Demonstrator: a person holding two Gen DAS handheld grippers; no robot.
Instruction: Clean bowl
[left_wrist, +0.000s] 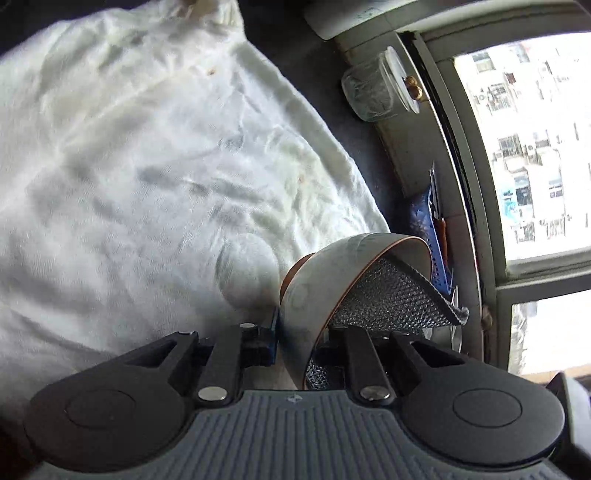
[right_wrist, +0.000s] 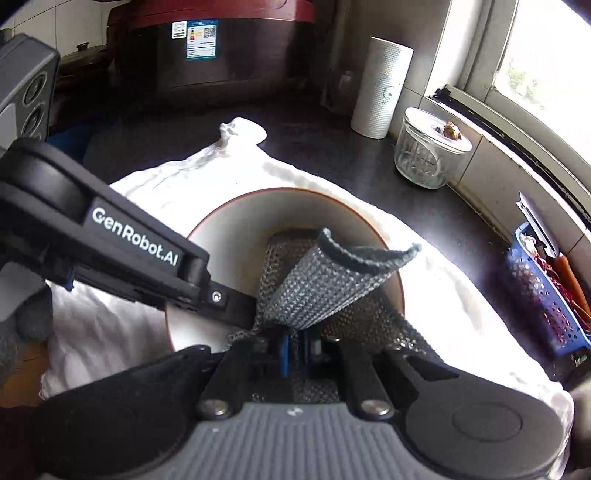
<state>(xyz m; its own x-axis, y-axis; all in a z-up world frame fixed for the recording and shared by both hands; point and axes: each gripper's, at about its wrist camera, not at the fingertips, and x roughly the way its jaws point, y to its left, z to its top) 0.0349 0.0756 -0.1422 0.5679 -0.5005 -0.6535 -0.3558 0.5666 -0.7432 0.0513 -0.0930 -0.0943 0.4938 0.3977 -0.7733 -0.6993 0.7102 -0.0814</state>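
while the left gripper (left_wrist: 295, 343) clamps the bowl (left_wrist: 325, 280) rim, the right gripper (right_wrist: 295, 350) pinches the mesh cloth (right_wrist: 325, 284) (inside it).

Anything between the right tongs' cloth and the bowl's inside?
Nothing visible. The right tongs are shut on the grey mesh cloth, which already lies inside the bowl; the left tongs pinch the rim.

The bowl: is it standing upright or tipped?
Tipped. The bowl is on its side in the left gripper, its mouth facing sideways.
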